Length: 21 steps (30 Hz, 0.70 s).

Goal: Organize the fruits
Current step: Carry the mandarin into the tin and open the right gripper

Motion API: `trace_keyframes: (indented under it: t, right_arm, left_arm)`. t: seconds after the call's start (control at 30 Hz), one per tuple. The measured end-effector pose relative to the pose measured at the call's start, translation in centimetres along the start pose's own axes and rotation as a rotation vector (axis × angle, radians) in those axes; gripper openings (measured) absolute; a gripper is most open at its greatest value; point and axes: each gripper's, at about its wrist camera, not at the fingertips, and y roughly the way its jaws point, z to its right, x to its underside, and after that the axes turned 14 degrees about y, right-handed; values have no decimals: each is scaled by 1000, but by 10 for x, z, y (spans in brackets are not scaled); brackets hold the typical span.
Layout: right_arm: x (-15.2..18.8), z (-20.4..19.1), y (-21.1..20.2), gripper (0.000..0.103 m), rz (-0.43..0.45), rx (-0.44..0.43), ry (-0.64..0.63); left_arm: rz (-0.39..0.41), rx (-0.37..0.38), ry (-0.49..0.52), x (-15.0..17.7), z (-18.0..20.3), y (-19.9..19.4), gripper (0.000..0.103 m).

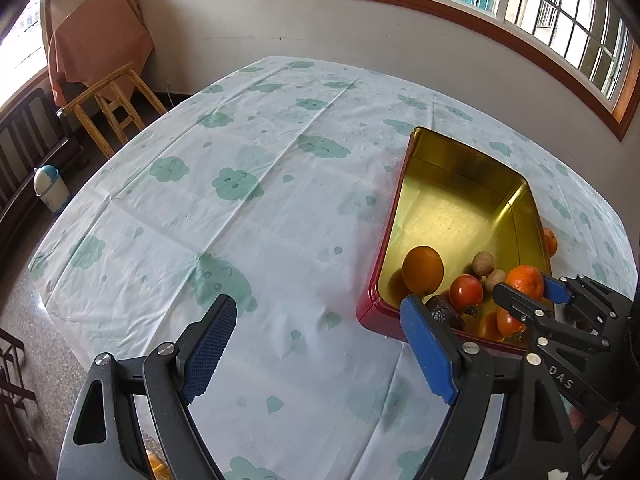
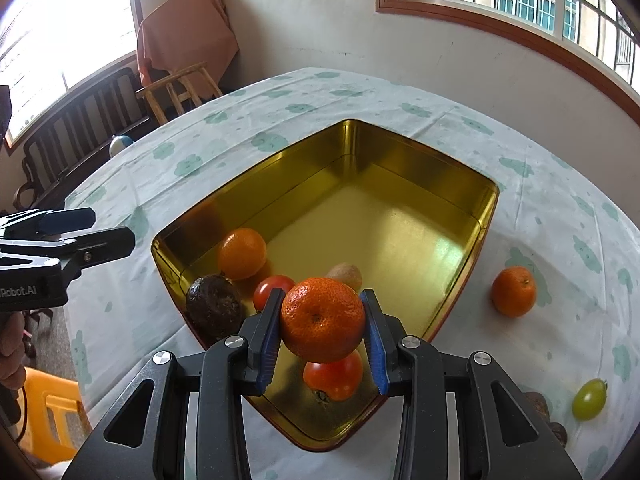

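Where the white tablecloth [image 1: 280, 216] printed with green clouds drapes the table, a gold-lined tin [image 2: 400, 216] with red outer walls sits right of centre, below a wood-framed barred window [image 1: 520, 4] in a plain wall. A wooden stool [image 1: 116, 96] and an orange cloth [image 1: 96, 40] stand in the far left corner. The right hand-held gripper [image 2: 322, 322] clamps a dimpled mandarin [image 2: 322, 320] between blue ribbed pads over the tin's near corner. It partly hides a tomato [image 2: 334, 378] beneath. Inside lie a smooth orange [image 2: 241, 253], a wrinkled dark avocado [image 2: 214, 306], a second tomato [image 2: 270, 290] and brownish fruit that is hard to identify. Another mandarin [image 2: 513, 291] and a green grape tomato [image 2: 589, 399] rest on the cloth, right of the tin. The left hand-held gripper [image 1: 320, 344] hovers spread wide, empty.
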Motion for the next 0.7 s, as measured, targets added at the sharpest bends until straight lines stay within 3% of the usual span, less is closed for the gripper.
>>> trace_keyframes:
  t: [0.7]
  right_arm:
    - [2,0,0,40,0,-13,23]
  left_arm:
    - [10,38,39,-4,19,-6,81]
